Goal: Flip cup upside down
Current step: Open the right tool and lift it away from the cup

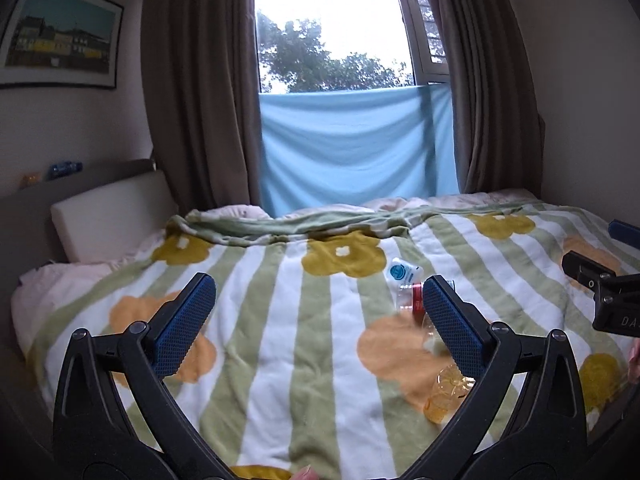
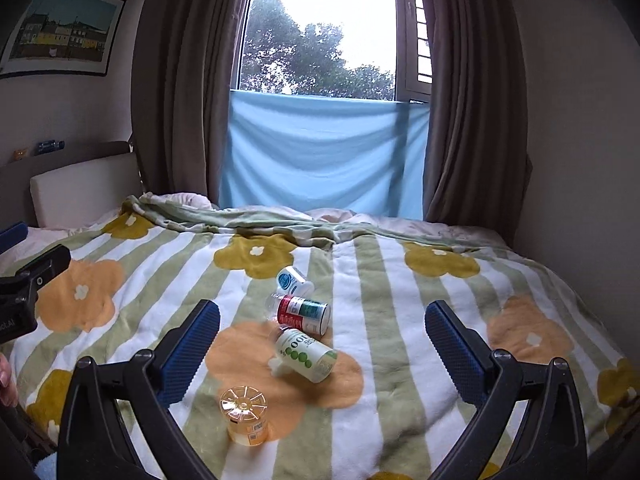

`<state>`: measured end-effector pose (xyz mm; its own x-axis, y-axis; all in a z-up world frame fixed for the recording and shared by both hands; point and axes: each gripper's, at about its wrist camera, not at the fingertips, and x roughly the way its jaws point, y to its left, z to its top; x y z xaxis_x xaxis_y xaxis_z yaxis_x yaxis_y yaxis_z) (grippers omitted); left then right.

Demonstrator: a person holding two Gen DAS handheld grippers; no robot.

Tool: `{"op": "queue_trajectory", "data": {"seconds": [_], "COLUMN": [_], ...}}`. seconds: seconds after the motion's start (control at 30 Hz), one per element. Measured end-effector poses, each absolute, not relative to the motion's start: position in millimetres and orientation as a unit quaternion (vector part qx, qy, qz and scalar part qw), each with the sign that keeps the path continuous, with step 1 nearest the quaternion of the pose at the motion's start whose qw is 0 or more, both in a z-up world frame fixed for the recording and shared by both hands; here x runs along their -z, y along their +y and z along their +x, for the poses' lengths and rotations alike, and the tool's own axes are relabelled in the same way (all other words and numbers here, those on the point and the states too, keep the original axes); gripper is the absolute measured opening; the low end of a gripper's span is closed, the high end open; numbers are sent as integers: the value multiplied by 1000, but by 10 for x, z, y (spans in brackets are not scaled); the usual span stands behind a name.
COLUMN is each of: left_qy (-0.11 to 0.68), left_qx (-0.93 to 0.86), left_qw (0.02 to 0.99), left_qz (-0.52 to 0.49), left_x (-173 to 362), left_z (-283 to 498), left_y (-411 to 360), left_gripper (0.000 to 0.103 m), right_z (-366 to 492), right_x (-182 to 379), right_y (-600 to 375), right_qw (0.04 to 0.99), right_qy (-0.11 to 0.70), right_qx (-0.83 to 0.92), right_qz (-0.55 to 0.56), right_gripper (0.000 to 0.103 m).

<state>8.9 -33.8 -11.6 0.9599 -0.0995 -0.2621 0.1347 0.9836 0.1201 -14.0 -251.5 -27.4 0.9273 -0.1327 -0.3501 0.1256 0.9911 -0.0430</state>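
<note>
A clear yellow plastic cup (image 2: pixel 244 416) stands on the flowered blanket, its ribbed base facing up. It sits low and left of centre in the right wrist view, just right of that gripper's left finger. In the left wrist view the cup (image 1: pixel 448 394) is partly hidden behind the right finger. My left gripper (image 1: pixel 320 308) is open and empty above the blanket. My right gripper (image 2: pixel 322 336) is open and empty, with the bottles between its fingers farther off.
Three bottles lie on the blanket (image 2: pixel 380 360): a green-and-white one (image 2: pixel 306 354), a red-and-green one (image 2: pixel 304 312) and a white one with a blue label (image 2: pixel 292 280). A headboard cushion (image 2: pixel 80 194) stands at left. Curtains and a window are behind the bed.
</note>
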Motion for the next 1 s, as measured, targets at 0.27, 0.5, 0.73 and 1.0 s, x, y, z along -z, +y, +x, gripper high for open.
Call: {"op": "queue_trajectory", "data": {"seconds": [0.27,0.5,0.73,1.0], "left_qy": [140,141,139,142], "left_qx": [70,78,88,92], "left_qw": [986,986,986,985], "left_qz": [51,32,31,26], "left_x": [110,86,82,71], "left_z": [-37,-17,-13,18], "left_y": [-329,-304,-366,-359], "left_gripper": [103,103,103,103], "right_z": [-253,-309,-306,-287], "right_x": [318,269,245,227], "right_y": [-2588,-2629,-2657,-2662], "right_qw": [982,983,983,983], "right_qy": [168,157,156,155], "right_qx": [88,99,101,98], "right_qz": [7,7,8,11], "right_gripper": [103,103,103,103]}}
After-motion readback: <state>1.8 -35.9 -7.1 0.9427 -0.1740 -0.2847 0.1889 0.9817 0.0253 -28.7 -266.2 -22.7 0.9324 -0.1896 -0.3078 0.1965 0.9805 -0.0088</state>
